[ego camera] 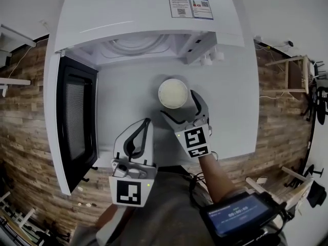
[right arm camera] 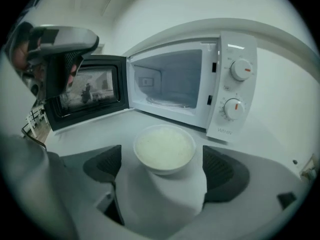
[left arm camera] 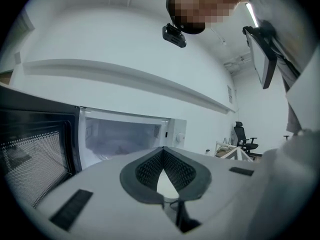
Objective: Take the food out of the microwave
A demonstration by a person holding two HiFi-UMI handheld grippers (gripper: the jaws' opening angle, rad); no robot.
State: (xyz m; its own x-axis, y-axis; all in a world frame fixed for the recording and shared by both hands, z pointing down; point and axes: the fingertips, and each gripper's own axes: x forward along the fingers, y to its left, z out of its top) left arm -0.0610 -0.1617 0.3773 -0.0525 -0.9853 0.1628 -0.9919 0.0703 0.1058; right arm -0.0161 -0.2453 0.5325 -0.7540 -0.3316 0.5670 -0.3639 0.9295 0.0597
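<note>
A white bowl of rice (ego camera: pixel 173 93) stands on the white table (ego camera: pixel 230 111) in front of the open microwave (ego camera: pixel 138 14). My right gripper (ego camera: pixel 180 106) is open right behind the bowl, one finger beside its right rim and the other below it. In the right gripper view the bowl (right arm camera: pixel 165 148) sits between and just beyond the spread pads (right arm camera: pixel 222 169), touching neither. The microwave cavity (right arm camera: pixel 172 81) holds only its glass turntable. My left gripper (ego camera: pixel 146 124) hovers nearer to me, left of the bowl, shut on nothing; its pads (left arm camera: pixel 150 166) meet at the tip.
The microwave door (ego camera: pixel 77 119) hangs open on the left, reaching toward the table's front edge. Two control knobs (right arm camera: pixel 240 70) sit on the microwave's right panel. Wooden floor (ego camera: pixel 282 122) surrounds the table; furniture (ego camera: pixel 300 73) stands at right.
</note>
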